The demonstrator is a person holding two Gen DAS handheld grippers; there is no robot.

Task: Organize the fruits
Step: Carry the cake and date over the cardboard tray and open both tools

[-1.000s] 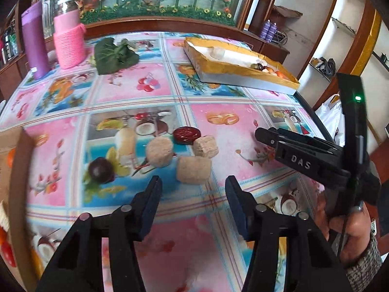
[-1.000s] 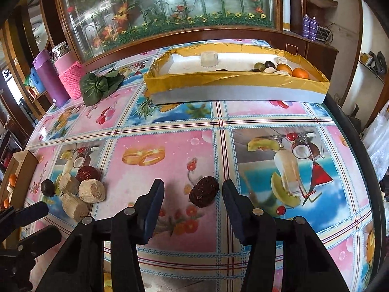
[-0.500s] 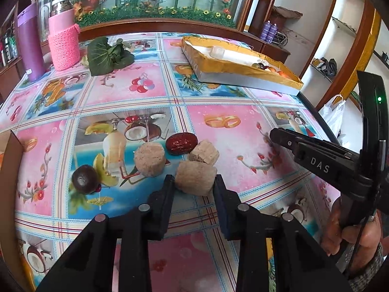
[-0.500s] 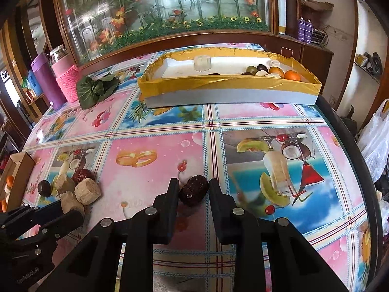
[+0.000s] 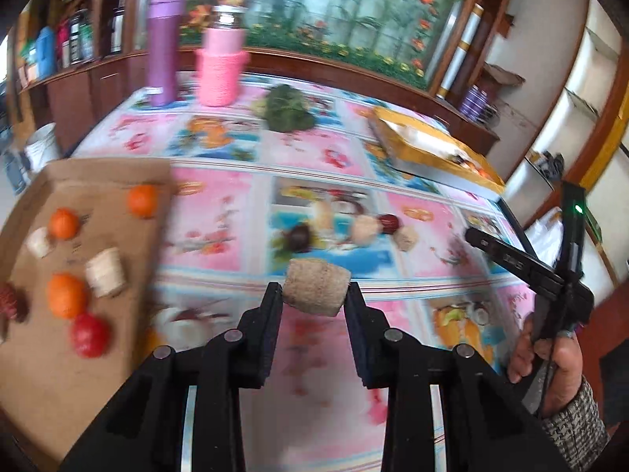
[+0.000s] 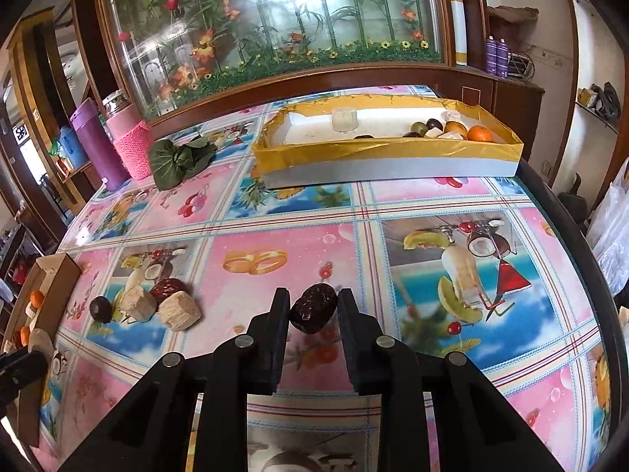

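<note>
Fruits: left gripper point(image 5: 314, 295) grips a tan chunk point(image 5: 316, 292), perhaps lifted off the blurred table; right gripper point(image 6: 313, 308) clamps a dark date point(image 6: 313, 308).

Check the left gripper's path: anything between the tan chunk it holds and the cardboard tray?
Nothing visible. The left gripper holds the tan chunk above bare tablecloth; the cardboard tray lies open beside it, with fruit already inside.
</note>
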